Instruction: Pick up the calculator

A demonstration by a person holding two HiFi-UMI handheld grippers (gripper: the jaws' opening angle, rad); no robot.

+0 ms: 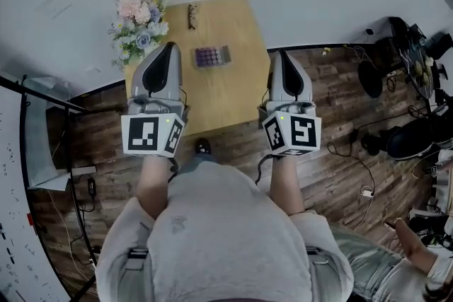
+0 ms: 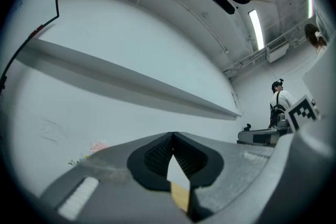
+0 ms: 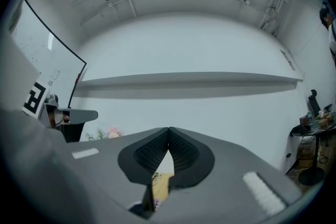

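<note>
Both grippers sit lower centre in the head view, out ahead of the torso. Left gripper (image 1: 168, 47) and right gripper (image 1: 282, 54): fingers (image 2: 156, 157) fully together, nothing between them in either gripper view. Beyond them is a small wooden worktop (image 1: 233, 92). Calculator (image 1: 213, 56) lies flat near its middle, between the 2 tips in frame, closer to the left one, untouched. Probably light, stiff plastic, low and slick. Best hold looks like across its 2 long edges, with the fingers opened first. Further back: glasses (image 1: 192, 15), and flowers (image 1: 139, 23) at the worktop's upper left corner.
</note>
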